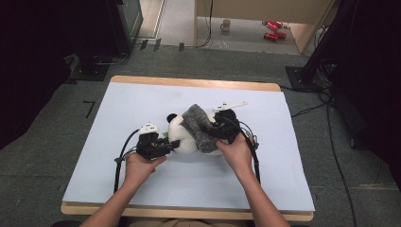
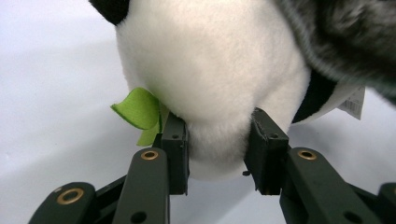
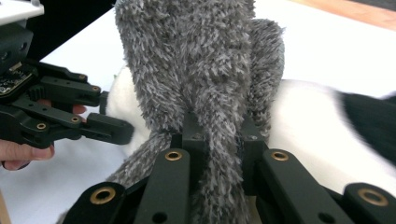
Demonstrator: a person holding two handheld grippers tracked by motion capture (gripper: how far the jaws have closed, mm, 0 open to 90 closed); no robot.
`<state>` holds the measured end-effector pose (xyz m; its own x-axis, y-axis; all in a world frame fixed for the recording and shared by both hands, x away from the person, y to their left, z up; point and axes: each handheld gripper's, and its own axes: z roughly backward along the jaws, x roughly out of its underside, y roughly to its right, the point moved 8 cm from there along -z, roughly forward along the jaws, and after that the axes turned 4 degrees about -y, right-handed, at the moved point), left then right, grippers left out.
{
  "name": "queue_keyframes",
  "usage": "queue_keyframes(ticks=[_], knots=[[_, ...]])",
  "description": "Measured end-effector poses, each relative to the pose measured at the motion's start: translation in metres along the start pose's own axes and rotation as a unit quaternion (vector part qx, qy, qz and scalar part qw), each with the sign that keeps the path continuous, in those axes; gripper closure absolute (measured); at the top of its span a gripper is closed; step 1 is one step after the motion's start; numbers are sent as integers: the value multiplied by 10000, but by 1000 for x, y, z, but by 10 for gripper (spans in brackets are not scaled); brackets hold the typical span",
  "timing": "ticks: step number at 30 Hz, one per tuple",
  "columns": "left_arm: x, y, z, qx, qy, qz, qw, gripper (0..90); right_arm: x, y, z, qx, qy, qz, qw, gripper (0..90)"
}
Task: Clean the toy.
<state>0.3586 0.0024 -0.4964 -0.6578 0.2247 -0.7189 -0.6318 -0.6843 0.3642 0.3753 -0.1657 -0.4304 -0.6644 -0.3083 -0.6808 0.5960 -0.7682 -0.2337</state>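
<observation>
A black-and-white panda plush (image 1: 182,135) lies on its side in the middle of the table. My left gripper (image 1: 176,144) is shut on a white bulge of the panda plush (image 2: 219,93), its pads (image 2: 176,149) pinching the fur beside a green felt leaf (image 2: 139,109). A fuzzy grey scarf (image 1: 198,125) drapes over the plush's body. My right gripper (image 1: 213,130) is shut on the grey scarf (image 3: 205,84), a fold of it squeezed between the pads (image 3: 191,135). In the right gripper view the left gripper (image 3: 116,130) shows at the left against the plush (image 3: 308,121).
The table (image 1: 142,198) is covered by a pale blue sheet (image 1: 142,104) with a wooden rim. Past the far edge lie grey floor, black stands and cables (image 1: 331,132). A mug (image 1: 226,24) and red cans (image 1: 273,29) sit on the floor far behind.
</observation>
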Motion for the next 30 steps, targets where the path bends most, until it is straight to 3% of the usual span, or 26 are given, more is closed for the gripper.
queue_keyframes(ticks=[8, 14, 16, 22, 27, 30], knots=[[-4, -7, -1, 72, -82, 95, 9999, 640, 2, 27, 23, 131, 248, -387, 9989, 788], [-6, -15, -3, 156, -148, 241, 9995, 639, 9, 52, 39, 322, 448, -755, 9956, 787], [-7, -15, -4, 96, -176, 95, 9998, 640, 15, 58, 39, 124, 476, -1002, 9937, 786], [-11, -16, -4, 118, -208, 45, 9997, 640, 23, 69, 41, 297, 546, -1106, 9919, 784], [-12, -17, -4, 93, -302, -71, 9995, 640, 35, 84, 41, 140, 619, -1511, 9865, 786], [-13, -21, -5, -21, -385, -190, 9991, 640, 44, 94, 39, 318, 491, -1615, 9851, 788]])
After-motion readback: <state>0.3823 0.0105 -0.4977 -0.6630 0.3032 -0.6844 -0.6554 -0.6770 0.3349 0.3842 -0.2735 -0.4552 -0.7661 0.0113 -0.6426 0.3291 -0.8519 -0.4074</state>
